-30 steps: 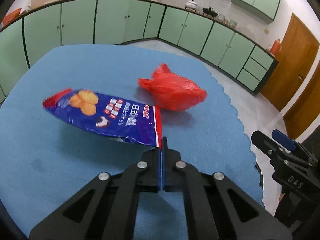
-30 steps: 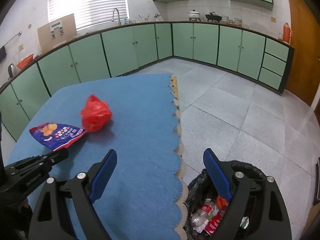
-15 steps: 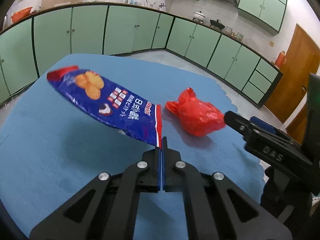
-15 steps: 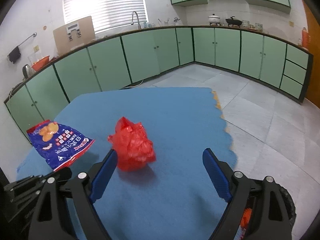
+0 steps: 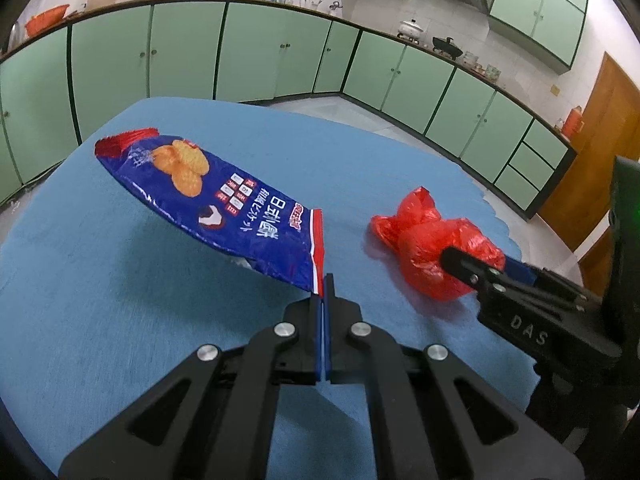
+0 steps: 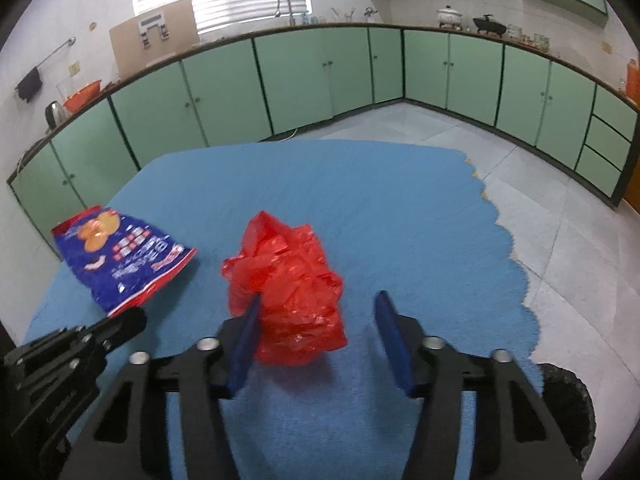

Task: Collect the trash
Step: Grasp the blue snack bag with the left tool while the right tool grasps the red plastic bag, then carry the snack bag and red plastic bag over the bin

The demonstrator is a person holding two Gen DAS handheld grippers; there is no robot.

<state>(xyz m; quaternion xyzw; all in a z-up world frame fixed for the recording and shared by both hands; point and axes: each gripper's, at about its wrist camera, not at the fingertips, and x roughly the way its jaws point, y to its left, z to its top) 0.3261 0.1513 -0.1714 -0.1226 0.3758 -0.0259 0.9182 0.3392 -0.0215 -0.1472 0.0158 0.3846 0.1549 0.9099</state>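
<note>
My left gripper (image 5: 323, 286) is shut on the red-edged corner of a blue snack bag (image 5: 208, 200) and holds it lifted above the blue table mat (image 5: 120, 320). The bag also shows in the right wrist view (image 6: 128, 256), with the left gripper (image 6: 132, 320) at its near end. A crumpled red plastic bag (image 6: 292, 300) lies on the mat. My right gripper (image 6: 318, 308) is open with its blue pads on either side of the red bag; the left pad (image 6: 246, 336) is close against it. In the left wrist view the right gripper (image 5: 476, 268) reaches the red bag (image 5: 428, 248).
A black trash bin (image 6: 568, 400) stands on the tiled floor by the mat's right scalloped edge (image 6: 516, 256). Green kitchen cabinets (image 6: 320, 76) run along the far walls. A brown door (image 5: 600, 152) is at the right.
My right gripper swung left from the bin area over the table and now straddles the red bag. My left gripper has kept the snack bag and lifted it a little higher.
</note>
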